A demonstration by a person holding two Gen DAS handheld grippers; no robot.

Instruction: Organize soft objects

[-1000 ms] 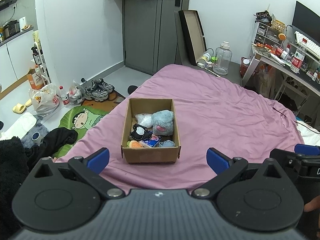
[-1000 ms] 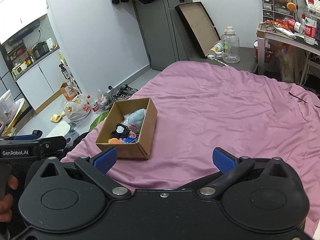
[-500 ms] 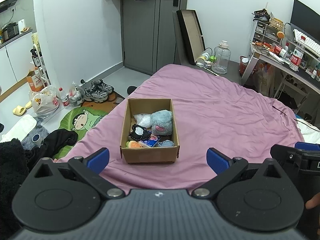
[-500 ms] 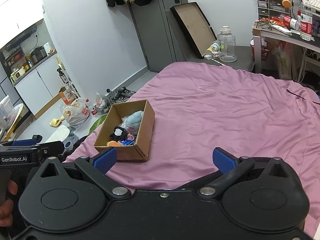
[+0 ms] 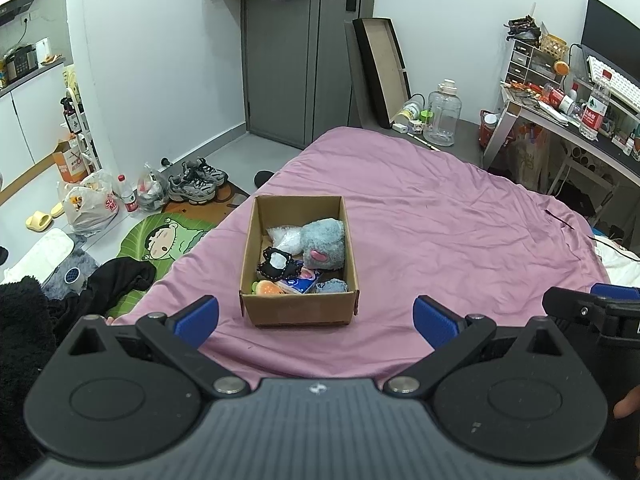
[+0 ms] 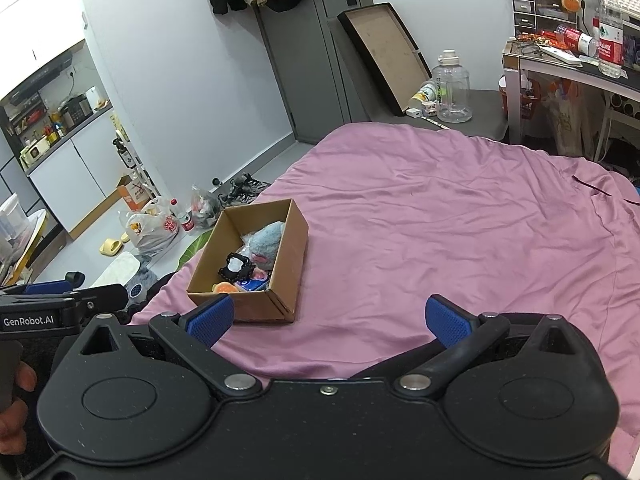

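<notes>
A cardboard box (image 5: 298,312) stands on the pink bed sheet (image 5: 460,240) near its left edge; it also shows in the right wrist view (image 6: 294,248). Inside lie a grey-blue plush (image 5: 324,242), a white fluffy item (image 5: 286,238), a black-and-white soft piece (image 5: 280,262), an orange item (image 5: 267,288) and a blue packet (image 5: 302,282). My left gripper (image 5: 316,320) is open and empty, just short of the box. My right gripper (image 6: 328,318) is open and empty, to the right of the box.
Left of the bed are dark clothes (image 5: 116,280), a green cartoon mat (image 5: 168,236), shoes (image 5: 196,180) and bags (image 5: 88,204) on the floor. A water jug (image 5: 444,114) and a leaning tray (image 5: 382,68) stand beyond the bed. A cluttered desk (image 5: 580,116) is at the right.
Both grippers have shifted slightly, with the views tilting a little; the box and its contents have not moved. Both stay open.
</notes>
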